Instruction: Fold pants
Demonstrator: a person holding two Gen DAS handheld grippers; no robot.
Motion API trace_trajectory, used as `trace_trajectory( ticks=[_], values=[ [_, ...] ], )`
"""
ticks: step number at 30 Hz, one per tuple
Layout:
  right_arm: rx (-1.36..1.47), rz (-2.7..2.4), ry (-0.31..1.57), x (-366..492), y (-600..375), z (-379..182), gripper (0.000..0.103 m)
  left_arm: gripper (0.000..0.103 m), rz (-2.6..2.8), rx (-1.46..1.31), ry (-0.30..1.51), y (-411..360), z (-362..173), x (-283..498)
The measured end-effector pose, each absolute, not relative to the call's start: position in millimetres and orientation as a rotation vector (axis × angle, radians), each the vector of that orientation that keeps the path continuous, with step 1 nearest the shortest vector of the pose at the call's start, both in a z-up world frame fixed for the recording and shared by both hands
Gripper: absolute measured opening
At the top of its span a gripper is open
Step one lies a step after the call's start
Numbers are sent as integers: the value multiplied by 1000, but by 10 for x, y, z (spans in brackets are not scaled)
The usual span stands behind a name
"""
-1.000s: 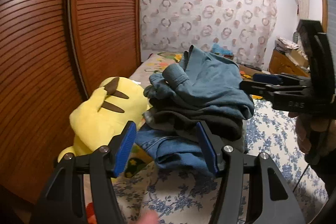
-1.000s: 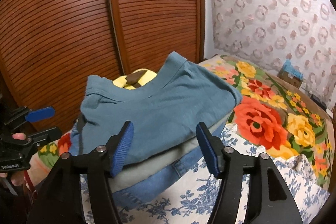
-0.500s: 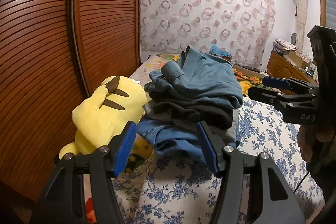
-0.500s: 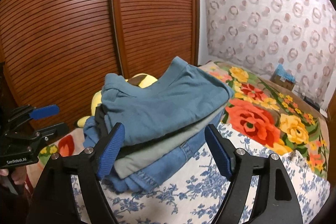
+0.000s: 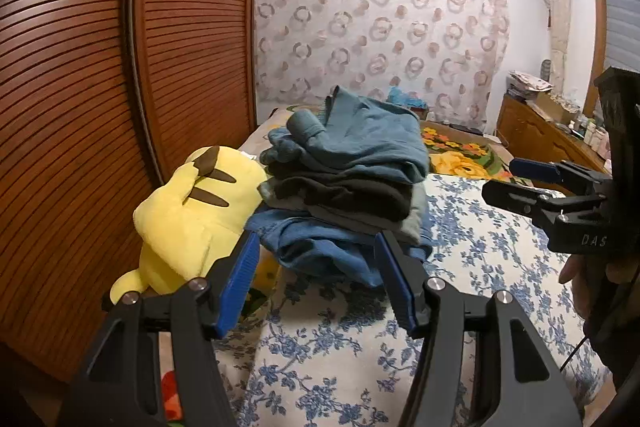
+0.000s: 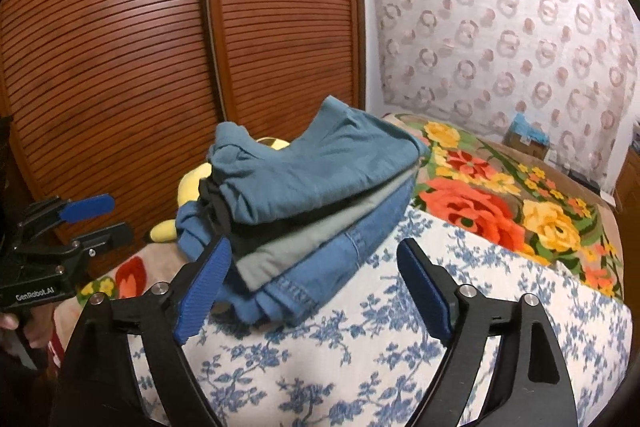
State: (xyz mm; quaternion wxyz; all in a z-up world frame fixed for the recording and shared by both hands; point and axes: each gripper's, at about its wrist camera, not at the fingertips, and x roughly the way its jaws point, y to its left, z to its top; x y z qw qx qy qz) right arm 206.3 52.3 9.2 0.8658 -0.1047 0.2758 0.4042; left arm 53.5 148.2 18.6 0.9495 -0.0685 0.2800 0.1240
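Note:
A stack of folded pants (image 5: 352, 187) lies on the bed: teal pair on top, black and grey pairs under it, blue jeans at the bottom. It also shows in the right wrist view (image 6: 308, 203). My left gripper (image 5: 316, 279) is open and empty, just short of the stack's near edge. My right gripper (image 6: 312, 279) is open and empty, in front of the jeans. Each gripper shows in the other's view: the right gripper (image 5: 532, 183) at the right, the left gripper (image 6: 86, 219) at the left.
A yellow plush toy (image 5: 192, 211) lies against the stack's left side. The bed has a blue floral sheet (image 6: 400, 347) and a bright flowered blanket (image 6: 500, 203). A slatted wooden wardrobe (image 5: 100, 87) stands along the left. A wooden dresser (image 5: 536, 139) stands at far right.
Both grippers have pulled back from the stack, which now looks smaller and farther. The right jaws have opened a little wider. The stack has not moved.

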Motion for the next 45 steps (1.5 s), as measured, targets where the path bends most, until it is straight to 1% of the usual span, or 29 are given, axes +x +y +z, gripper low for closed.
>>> trace_trajectory(
  ticks=[6, 15, 24, 34, 45],
  values=[
    [-209, 797, 581, 1911, 341, 44, 91, 60, 217, -124, 565, 1360, 168, 453],
    [-176, 718, 570, 1630, -20, 2, 92, 60, 156, -100, 564, 1112, 140, 382],
    [-132, 597, 532, 1220, -572, 110, 92, 60, 68, -79, 548, 710, 196, 280],
    [-112, 416, 500, 841, -1254, 228, 92, 60, -34, -43, 528, 160, 304, 350],
    [-49, 265, 480, 642, -1871, 279, 92, 60, -121, -9, 527, -354, 406, 403]
  ],
)
